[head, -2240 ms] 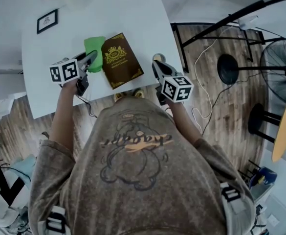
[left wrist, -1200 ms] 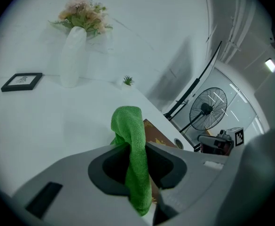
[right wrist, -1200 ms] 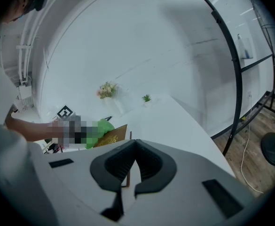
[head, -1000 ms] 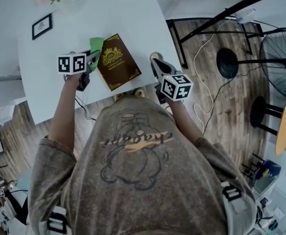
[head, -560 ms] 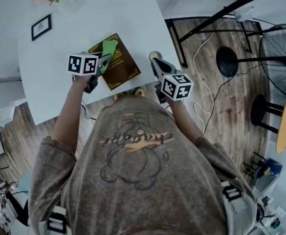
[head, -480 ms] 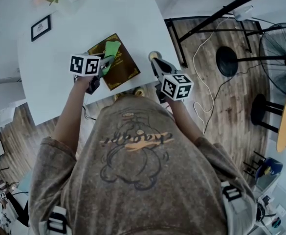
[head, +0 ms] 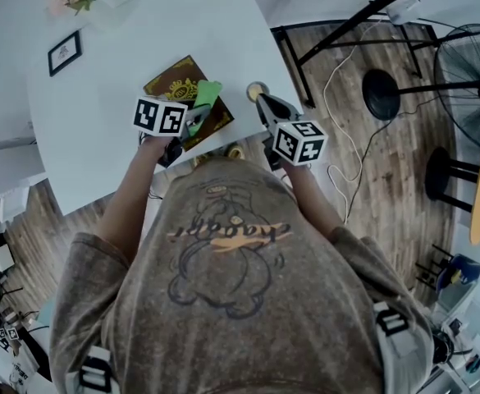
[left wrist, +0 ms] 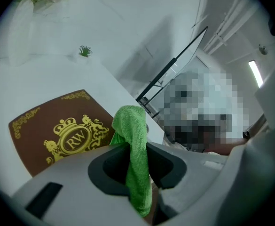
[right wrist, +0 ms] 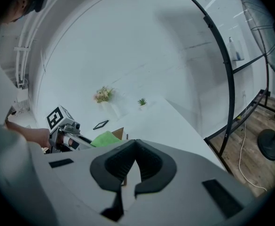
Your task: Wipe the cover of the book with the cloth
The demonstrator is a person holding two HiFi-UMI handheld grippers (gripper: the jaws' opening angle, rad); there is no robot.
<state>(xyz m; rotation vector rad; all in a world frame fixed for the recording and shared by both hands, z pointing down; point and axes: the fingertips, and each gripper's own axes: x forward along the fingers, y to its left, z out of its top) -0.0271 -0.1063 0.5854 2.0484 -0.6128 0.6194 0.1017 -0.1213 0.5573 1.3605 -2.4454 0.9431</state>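
On the white table the book lies slantwise, its long axis running from far-left to near-right. The left gripper is much the nearer one. Its jaws pinch the green cloth, which hangs at the book's right edge, so most of the cover spreads ahead and to its left. A wipe would likely sweep that way. The right gripper hovers off the book's right side, jaws together on nothing.
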